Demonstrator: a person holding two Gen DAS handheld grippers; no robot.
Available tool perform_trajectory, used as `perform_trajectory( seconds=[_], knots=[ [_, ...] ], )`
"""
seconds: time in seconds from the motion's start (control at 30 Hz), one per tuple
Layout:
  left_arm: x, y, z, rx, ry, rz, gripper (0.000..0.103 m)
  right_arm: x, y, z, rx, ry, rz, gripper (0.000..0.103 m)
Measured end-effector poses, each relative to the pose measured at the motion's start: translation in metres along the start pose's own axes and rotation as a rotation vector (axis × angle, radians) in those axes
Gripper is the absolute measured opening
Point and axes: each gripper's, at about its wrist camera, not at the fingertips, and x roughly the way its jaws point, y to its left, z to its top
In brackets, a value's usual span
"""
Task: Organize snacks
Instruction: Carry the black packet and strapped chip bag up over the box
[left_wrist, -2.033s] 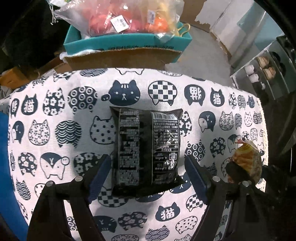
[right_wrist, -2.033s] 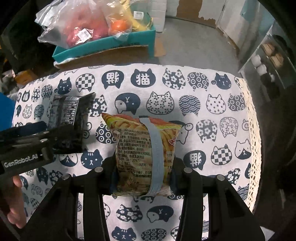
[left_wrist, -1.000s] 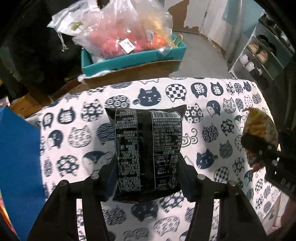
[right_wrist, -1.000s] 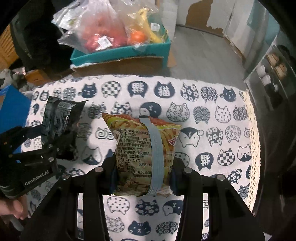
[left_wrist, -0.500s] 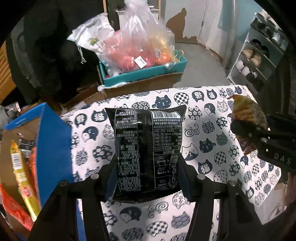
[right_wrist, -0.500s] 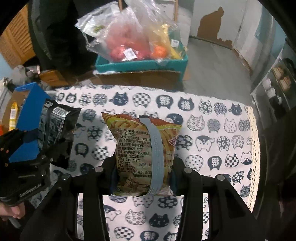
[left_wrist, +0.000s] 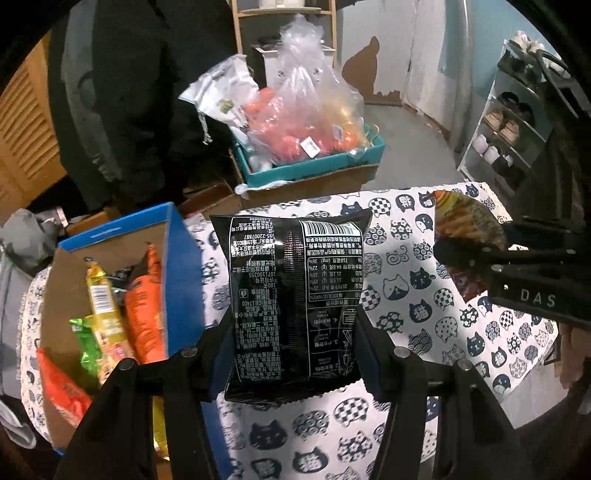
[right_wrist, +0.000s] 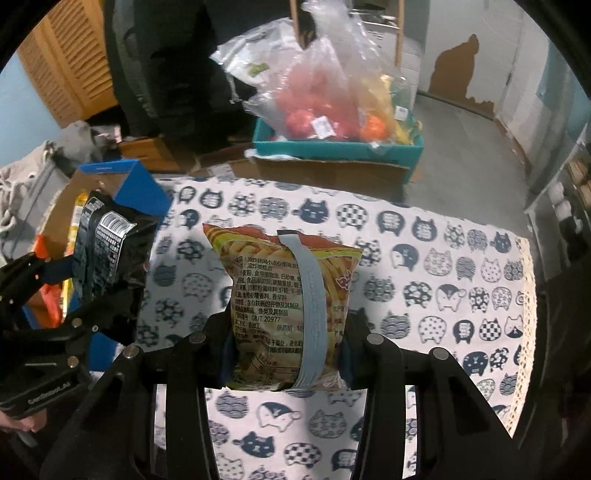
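Snacks, two packets, both held clear above the worktop (right_wrist: 424, 306) with its cat-print cloth. Item one: black foil packet (left_wrist: 295, 306), back panel to the camera, clamped at its lower sides by the left gripper (left_wrist: 291, 354). Item two: yellow crisp packet (right_wrist: 288, 314) with a pale back seam, clamped likewise at its lower sides by the right gripper (right_wrist: 284, 354). Destination, by judgement: blue-walled cardboard box (left_wrist: 184, 266) at the left, already holding orange, yellow and green packets. Handling, by judgement: light, air-filled, soft-walled, slick film; contents brittle, so a firm squeeze could crush them; best held low across the sealed end, where the film is flatter. Teal box of bagged fruit (right_wrist: 332, 110) beyond the worktop.
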Motion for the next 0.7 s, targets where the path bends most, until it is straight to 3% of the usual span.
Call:
perform_trajectory(
  seconds=[0.4, 0.7],
  knots=[
    [-0.034, 0.048, -0.024, -0.044, -0.032, 0.019, 0.059, -0.013, 0.056, 0.01, -0.063, -0.021, 0.074, 0.042],
    [-0.05, 0.098, -0.038, -0.131, -0.056, 0.049, 0.059, -0.008, 0.107, 0.02, -0.122, -0.014, 0.125, 0.042]
  ],
)
